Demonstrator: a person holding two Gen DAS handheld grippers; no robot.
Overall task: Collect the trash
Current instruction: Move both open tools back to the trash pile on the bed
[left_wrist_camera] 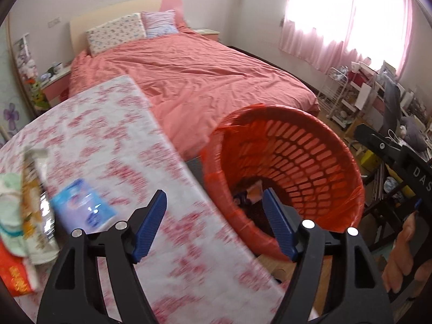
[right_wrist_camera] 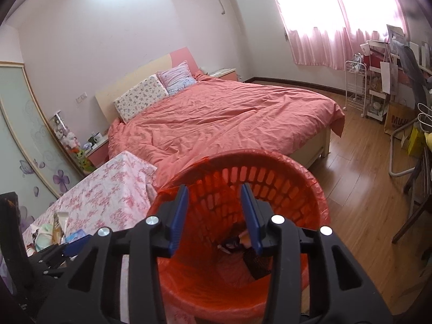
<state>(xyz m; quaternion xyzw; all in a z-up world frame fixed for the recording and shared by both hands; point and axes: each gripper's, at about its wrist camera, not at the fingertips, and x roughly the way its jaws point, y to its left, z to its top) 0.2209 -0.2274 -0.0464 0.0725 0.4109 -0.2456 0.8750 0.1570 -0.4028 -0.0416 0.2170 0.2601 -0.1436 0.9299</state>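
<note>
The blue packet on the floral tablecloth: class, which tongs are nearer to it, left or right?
Left. The left tongs hang open over the table edge, just beside the blue packet. The right tongs are open above the red basket, off the table.

Beyond the hand-held gripper we see a wide bed under a rumpled salmon-pink duvet [right_wrist_camera: 224, 116], two patterned pillows [right_wrist_camera: 140, 97] at its cream headboard [left_wrist_camera: 113, 13]. Farther right, sheer pink curtains [right_wrist_camera: 337, 21] glow, and a white wire rack [right_wrist_camera: 356, 86] stands on the wooden floor [right_wrist_camera: 359, 167].
</note>
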